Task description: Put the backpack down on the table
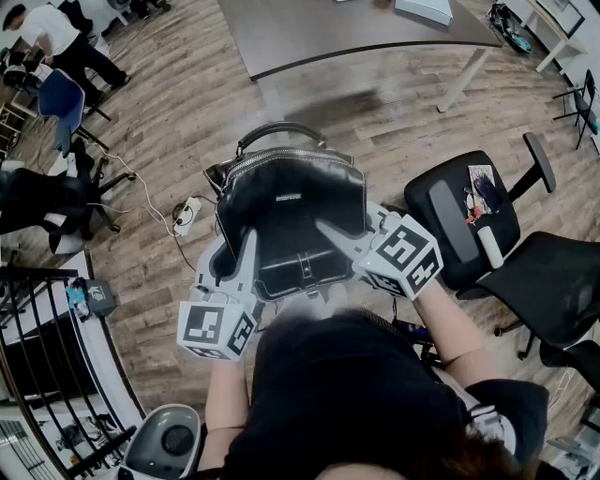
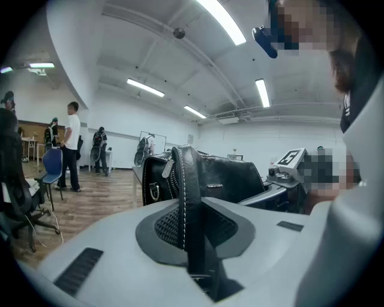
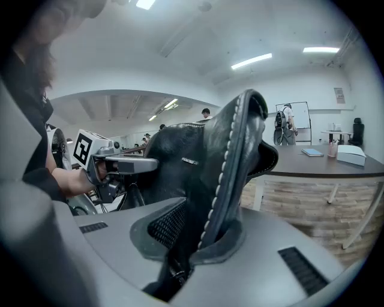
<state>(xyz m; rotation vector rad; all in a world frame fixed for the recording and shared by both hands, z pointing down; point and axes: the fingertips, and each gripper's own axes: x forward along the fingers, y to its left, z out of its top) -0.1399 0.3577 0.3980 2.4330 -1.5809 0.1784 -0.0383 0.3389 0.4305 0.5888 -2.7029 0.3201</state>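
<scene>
Dark grey table [image 1: 347,37] stands up ahead on the wood-plank floor [image 1: 178,112] with a pale box [image 1: 424,9] at its far edge, and down on the boards there's a white power strip [image 1: 187,217], its cable [image 1: 141,183] and a black office chair [image 1: 431,192]

The table [image 1: 337,33] is cut off by the top edge; the label [image 1: 288,198] (pale print) on the backpack [image 1: 314,173] is too small to read.

Open floor [image 1: 187,122] ran ahead to the table [image 1: 328,33], its near top bare — a black office chair [image 1: 508,230] crowded the right, a cabled power strip [image 1: 187,216] the left.
</scene>
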